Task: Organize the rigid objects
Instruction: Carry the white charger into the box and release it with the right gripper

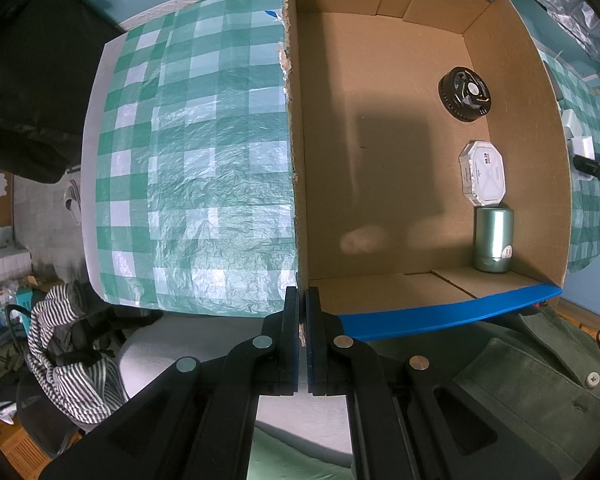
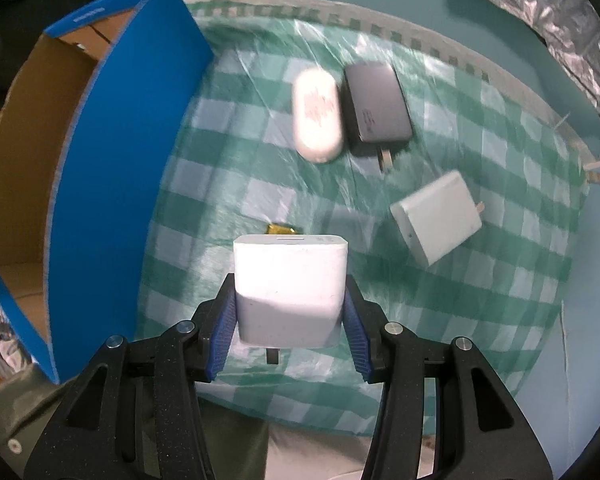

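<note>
The left gripper [image 1: 303, 312] is pinching the near corner of the cardboard box [image 1: 380, 152], with its two fingers pressed almost together on the torn edge of the wall. The box is standing open on the green checked tablecloth [image 1: 204, 160], and its outer sides are blue. Inside the box, along the right wall, three things are lying in a row: a black round part [image 1: 465, 93] at the far end, a white octagonal case [image 1: 484, 173] in the middle, and a pale green cylinder [image 1: 494, 239] standing upright near the front corner.

The right gripper [image 2: 289, 320] is holding a white charger cube [image 2: 290, 286] between its blue pads [image 2: 225, 336], the jaws being open just as wide as the cube. A dark prong is showing under the cube. The cube is hanging above the cloth, just to the right of the blue box wall [image 2: 112, 184].

On the cloth beyond it, a white oval case [image 2: 318, 114] and a dark grey charger [image 2: 377, 110] are lying side by side, almost touching. A flat white adapter [image 2: 436, 218] is lying apart on the right. A small yellowish thing [image 2: 281, 228] is lying just behind the cube, but I cannot tell what it is.
</note>
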A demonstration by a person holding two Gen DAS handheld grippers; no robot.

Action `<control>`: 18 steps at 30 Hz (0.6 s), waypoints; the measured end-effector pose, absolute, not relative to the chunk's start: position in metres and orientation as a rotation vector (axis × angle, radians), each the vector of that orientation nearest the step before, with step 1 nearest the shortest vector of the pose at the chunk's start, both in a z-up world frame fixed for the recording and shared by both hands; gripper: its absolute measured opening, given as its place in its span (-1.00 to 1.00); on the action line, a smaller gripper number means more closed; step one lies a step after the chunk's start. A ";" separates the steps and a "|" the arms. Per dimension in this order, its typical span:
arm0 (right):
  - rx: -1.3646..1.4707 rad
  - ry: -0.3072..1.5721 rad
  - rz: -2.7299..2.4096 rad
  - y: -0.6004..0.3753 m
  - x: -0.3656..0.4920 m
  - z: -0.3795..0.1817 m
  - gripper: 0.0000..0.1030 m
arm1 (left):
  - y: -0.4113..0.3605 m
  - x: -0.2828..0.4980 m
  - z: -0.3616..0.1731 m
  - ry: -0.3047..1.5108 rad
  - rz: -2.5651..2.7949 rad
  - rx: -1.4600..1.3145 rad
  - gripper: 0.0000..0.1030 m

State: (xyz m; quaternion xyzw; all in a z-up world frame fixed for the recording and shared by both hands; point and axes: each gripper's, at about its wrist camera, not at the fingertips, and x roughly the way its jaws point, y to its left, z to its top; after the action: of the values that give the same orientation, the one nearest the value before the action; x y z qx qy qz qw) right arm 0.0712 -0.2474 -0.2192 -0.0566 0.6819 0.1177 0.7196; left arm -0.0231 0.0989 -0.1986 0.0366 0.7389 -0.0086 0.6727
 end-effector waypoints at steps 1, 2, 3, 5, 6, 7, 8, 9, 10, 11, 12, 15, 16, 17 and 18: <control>-0.128 1.501 0.266 -0.246 0.072 -0.216 -0.06 | 0.099 -0.023 -0.199 1.663 -0.019 0.083 -0.95; -0.131 1.492 0.275 -0.244 0.071 -0.210 -0.06 | 0.099 -0.023 -0.199 1.662 -0.020 0.082 -0.95; -0.133 1.488 0.280 -0.243 0.072 -0.206 -0.06 | 0.099 -0.023 -0.199 1.662 -0.020 0.081 -0.95; -0.142 1.474 0.293 -0.237 0.070 -0.194 -0.06 | 0.100 -0.023 -0.199 1.662 -0.019 0.079 -0.95; -0.146 1.468 0.299 -0.234 0.070 -0.190 -0.06 | 0.099 -0.023 -0.199 1.661 -0.019 0.079 -0.95; -0.150 1.461 0.305 -0.230 0.070 -0.187 -0.06 | 0.099 -0.023 -0.199 1.661 -0.019 0.080 -0.95; -0.155 1.450 0.314 -0.224 0.071 -0.182 -0.06 | 0.100 -0.023 -0.199 1.662 -0.019 0.080 -0.95; -0.160 1.444 0.321 -0.221 0.072 -0.176 -0.06 | 0.100 -0.023 -0.199 1.662 -0.019 0.079 -0.95; -0.167 1.434 0.332 -0.216 0.074 -0.171 -0.06 | 0.099 -0.023 -0.199 1.662 -0.020 0.079 -0.95; -0.172 1.423 0.342 -0.210 0.073 -0.167 -0.06 | 0.100 -0.023 -0.199 1.662 -0.020 0.079 -0.95; -0.174 1.415 0.351 -0.206 0.075 -0.162 -0.06 | 0.099 -0.023 -0.199 1.662 -0.020 0.078 -0.95; -0.190 1.391 0.381 -0.193 0.079 -0.150 -0.06 | 0.100 -0.023 -0.199 1.661 -0.020 0.078 -0.95; -0.201 1.382 0.391 -0.187 0.080 -0.147 -0.06 | 0.099 -0.023 -0.199 1.661 -0.020 0.079 -0.95; -0.208 1.375 0.400 -0.183 0.081 -0.143 -0.06 | 0.099 -0.023 -0.200 1.661 -0.019 0.079 -0.95; -0.214 1.371 0.408 -0.178 0.082 -0.141 -0.06 | 0.099 -0.022 -0.199 1.662 -0.019 0.078 -0.95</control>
State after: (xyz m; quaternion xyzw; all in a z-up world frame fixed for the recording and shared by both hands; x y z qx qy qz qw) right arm 0.0821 -0.1780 -0.1410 -0.0980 0.6271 0.1868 0.7498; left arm -0.0224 0.0994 -0.1994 0.0347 0.7385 -0.0084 0.6733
